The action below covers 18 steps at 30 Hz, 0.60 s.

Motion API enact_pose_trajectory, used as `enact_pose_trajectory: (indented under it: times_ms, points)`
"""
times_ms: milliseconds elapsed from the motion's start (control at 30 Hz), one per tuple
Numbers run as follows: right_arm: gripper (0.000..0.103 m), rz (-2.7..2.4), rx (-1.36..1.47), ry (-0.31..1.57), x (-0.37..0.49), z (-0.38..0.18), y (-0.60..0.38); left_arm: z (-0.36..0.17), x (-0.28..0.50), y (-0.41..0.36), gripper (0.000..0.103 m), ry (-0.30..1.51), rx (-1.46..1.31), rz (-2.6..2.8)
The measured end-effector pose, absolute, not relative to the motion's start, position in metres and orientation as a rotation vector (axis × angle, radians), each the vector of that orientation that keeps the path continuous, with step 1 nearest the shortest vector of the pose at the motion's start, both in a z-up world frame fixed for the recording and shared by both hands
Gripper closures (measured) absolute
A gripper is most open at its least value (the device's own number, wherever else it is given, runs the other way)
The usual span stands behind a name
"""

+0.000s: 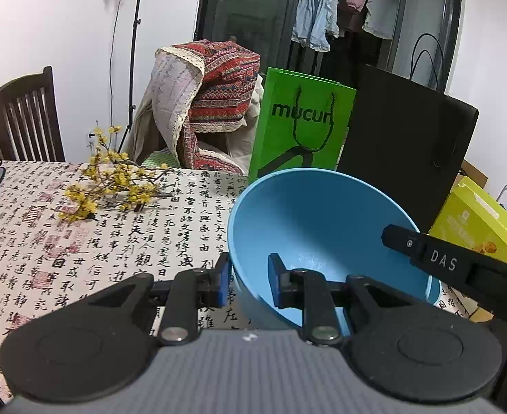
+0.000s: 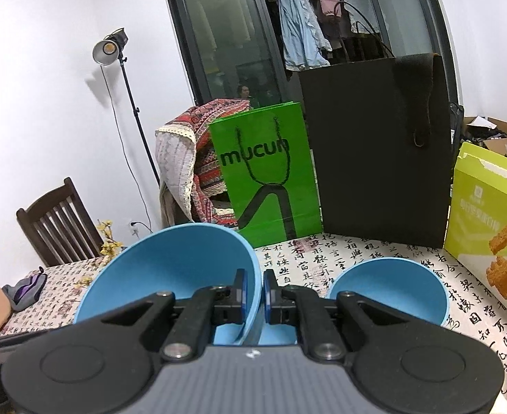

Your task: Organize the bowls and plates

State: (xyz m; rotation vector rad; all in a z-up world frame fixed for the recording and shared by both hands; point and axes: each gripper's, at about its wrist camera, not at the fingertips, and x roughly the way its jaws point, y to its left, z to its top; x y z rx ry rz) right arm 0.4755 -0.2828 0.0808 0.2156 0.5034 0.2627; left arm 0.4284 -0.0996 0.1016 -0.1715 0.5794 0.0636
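A large blue bowl [image 1: 322,227] is tilted up off the table. My left gripper [image 1: 248,276] straddles its near-left rim, one pad outside and one inside, with a gap still open around the wall. My right gripper [image 2: 253,293] is shut on the right rim of the same large blue bowl [image 2: 170,265]. The right gripper's body also shows in the left wrist view [image 1: 443,262], at the bowl's right rim. A smaller blue bowl [image 2: 391,286] stands upright on the table, to the right of the right gripper.
A green paper bag [image 2: 267,172], a black bag [image 2: 377,148] and a yellow-green snack box [image 2: 488,220] stand along the table's back and right. Yellow flowers [image 1: 111,183] lie at the left. A wooden chair [image 1: 25,117] and a draped chair stand behind.
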Motion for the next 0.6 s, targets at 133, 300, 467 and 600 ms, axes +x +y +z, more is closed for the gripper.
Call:
enact_pose_trajectory:
  times_ms: [133,300,467,600]
  points:
    - [0.094,0.271,0.214,0.500,0.467,0.085,-0.277,0.105,0.418,-0.093,0.080,0.571,-0.177,0.071]
    - [0.094,0.287,0.221,0.504,0.460,0.086,-0.269,0.106,0.405,-0.083,0.080,0.568,-0.182,0.084]
    - [0.094,0.306,0.212,0.511,0.451,0.086,-0.256,0.107,0.394,-0.071,0.080,0.568,-0.193,0.103]
    - [0.094,0.322,0.204,0.512,0.446,0.088,-0.245,0.106,0.385,-0.060,0.080,0.566,-0.198,0.119]
